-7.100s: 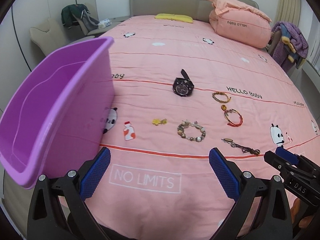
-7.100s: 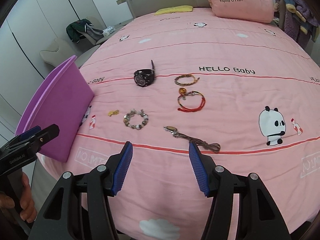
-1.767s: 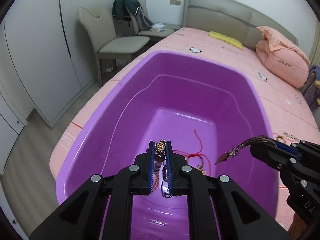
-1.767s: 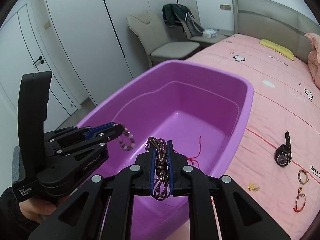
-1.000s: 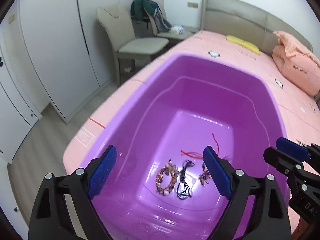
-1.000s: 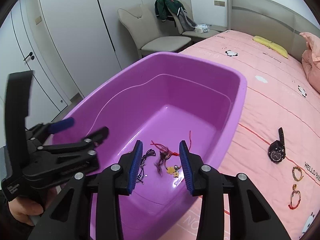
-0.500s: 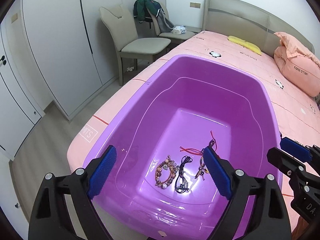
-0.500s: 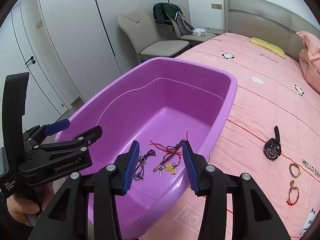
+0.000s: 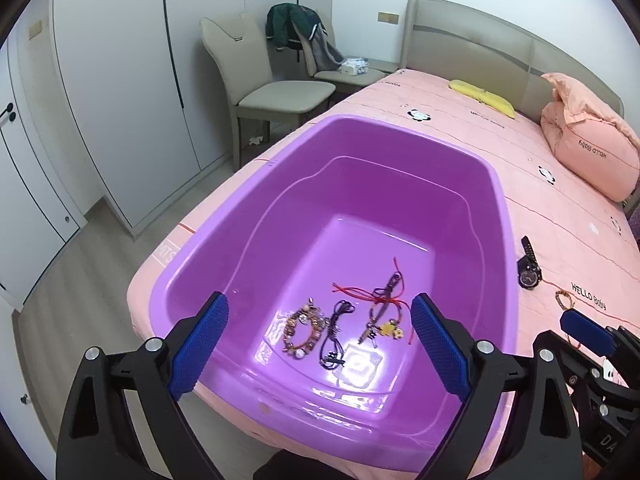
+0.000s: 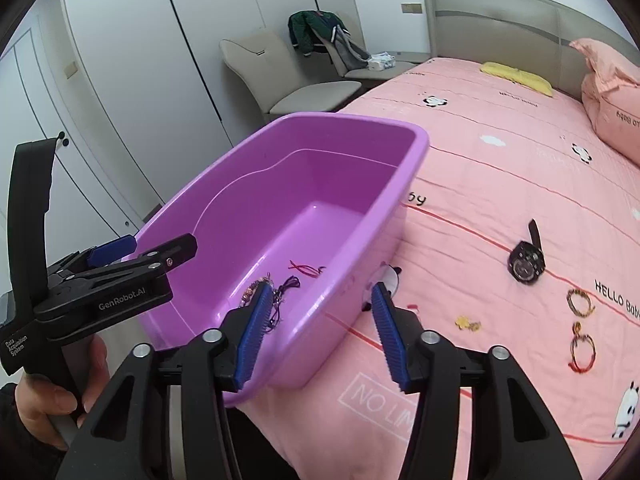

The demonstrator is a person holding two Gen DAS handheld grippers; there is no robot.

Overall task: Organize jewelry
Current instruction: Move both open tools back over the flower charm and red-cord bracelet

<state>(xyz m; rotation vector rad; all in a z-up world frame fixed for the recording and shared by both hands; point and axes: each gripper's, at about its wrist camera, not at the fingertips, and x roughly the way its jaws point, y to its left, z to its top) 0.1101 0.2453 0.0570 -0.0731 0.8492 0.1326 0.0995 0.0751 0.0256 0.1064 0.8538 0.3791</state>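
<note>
Both my grippers, left gripper and right gripper, gape empty over the tub; next I approach the watch low, pinching its strap

We find both views evenly, brightly lit, with soft shadows. White glare marks the purple tub floor. Fisheye bending and dark corners frame each view; focus is sharp.

The purple tub is sitting on a pink bedspread (panda prints, red stripes); the watch is looking black.
</note>
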